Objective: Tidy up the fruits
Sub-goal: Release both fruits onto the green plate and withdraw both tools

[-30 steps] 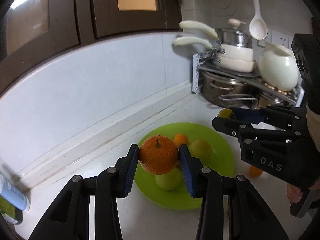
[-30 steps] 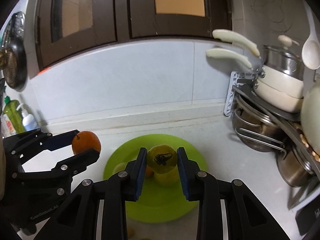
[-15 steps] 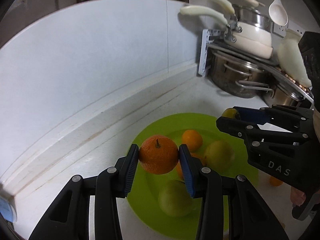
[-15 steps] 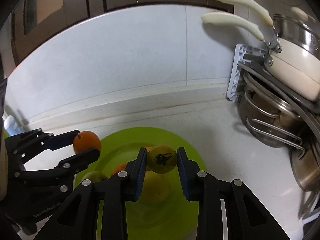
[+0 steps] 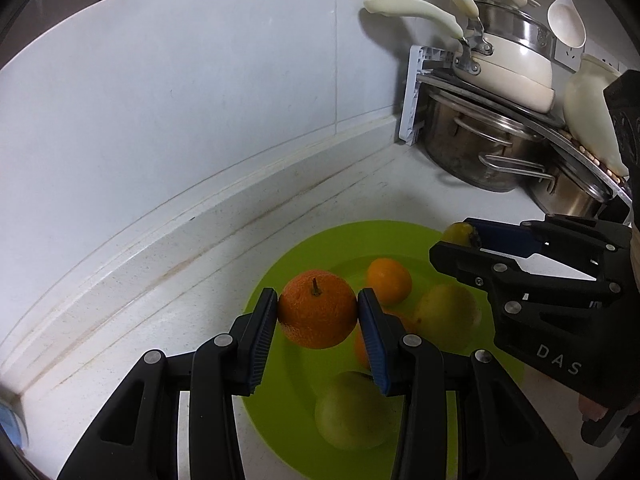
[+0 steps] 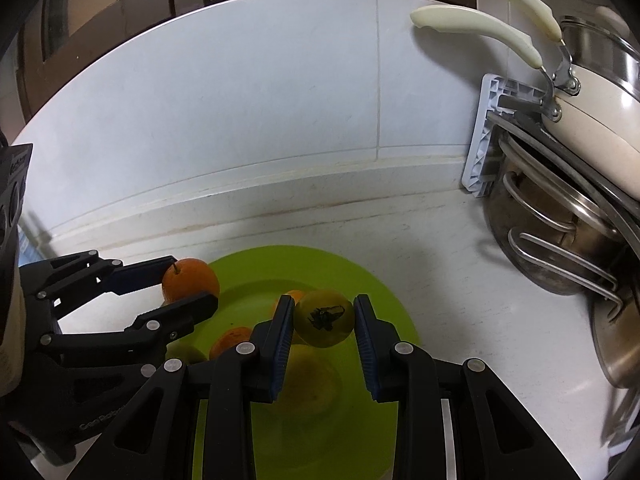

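Note:
My left gripper (image 5: 317, 308) is shut on a large orange (image 5: 316, 312) with a short stem, held above the left part of the green plate (image 5: 272, 284). My right gripper (image 6: 324, 318) is shut on a yellow-green fruit (image 6: 325, 320) with a dark mark, held over the plate's (image 6: 384, 300) middle. On the plate lie a small orange (image 5: 390, 280), a yellow fruit (image 5: 448, 314) and a green fruit (image 5: 350, 412); another orange piece is half hidden behind my left fingers. In the right wrist view the left gripper (image 6: 188, 286) with its orange (image 6: 192, 280) hangs at the plate's left rim.
A white counter (image 5: 180, 312) runs along a tiled wall. At the right stands a rack (image 6: 480, 152) stacked with steel pots (image 5: 476, 148) and cream pans (image 5: 508, 60), their handles (image 6: 480, 28) jutting left. A white ladle (image 5: 566, 20) hangs above.
Both grippers sank toward the plate with their fruits still held, so the plate and the counter look larger and closer. Most of that happened early; since half a second ago little has shifted.

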Available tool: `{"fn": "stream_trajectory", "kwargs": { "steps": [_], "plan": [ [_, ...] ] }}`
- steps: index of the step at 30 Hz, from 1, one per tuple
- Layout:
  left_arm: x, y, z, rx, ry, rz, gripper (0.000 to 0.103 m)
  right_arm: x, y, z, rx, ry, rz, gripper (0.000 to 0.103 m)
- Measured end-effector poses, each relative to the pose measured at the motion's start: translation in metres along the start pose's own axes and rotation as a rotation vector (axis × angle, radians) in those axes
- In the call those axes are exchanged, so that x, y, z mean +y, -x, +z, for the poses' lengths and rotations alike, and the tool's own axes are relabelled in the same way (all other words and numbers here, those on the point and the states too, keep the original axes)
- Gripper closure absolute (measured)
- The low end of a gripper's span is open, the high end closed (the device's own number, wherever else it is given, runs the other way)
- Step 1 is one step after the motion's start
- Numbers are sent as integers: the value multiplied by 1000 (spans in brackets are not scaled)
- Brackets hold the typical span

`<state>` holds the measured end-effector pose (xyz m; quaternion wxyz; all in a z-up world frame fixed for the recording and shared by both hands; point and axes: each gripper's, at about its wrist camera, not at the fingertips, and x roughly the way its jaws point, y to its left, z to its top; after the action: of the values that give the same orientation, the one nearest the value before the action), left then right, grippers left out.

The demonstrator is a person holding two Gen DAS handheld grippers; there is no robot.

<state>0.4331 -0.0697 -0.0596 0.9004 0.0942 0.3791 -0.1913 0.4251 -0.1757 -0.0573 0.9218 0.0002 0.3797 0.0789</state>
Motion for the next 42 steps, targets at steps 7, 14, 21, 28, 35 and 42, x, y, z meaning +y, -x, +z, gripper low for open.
{"fn": "stream_trajectory", "kwargs": {
  "steps": [7, 14, 21, 28, 35, 42],
  "plan": [
    [1, 8, 2, -22, -2, 10, 59, 0, 0, 1, -4, 12, -3, 72],
    [4, 20, 1, -42, 9, 23, 55, 1, 7, 1, -8, 22, -12, 71],
    [6, 45, -6, -77, 23, 37, 52, 3, 28, -2, -40, 25, -26, 70],
    [3, 80, -15, -121, 42, 35, 47, 11, 72, -9, -119, 34, -42, 66],
    [-7, 127, -28, -180, 40, 32, 42, 21, 121, -22, -191, 34, -54, 55],
    [-24, 171, -47, -239, 16, 32, 39, 31, 167, -42, -242, 27, -79, 44]
  ]
}}
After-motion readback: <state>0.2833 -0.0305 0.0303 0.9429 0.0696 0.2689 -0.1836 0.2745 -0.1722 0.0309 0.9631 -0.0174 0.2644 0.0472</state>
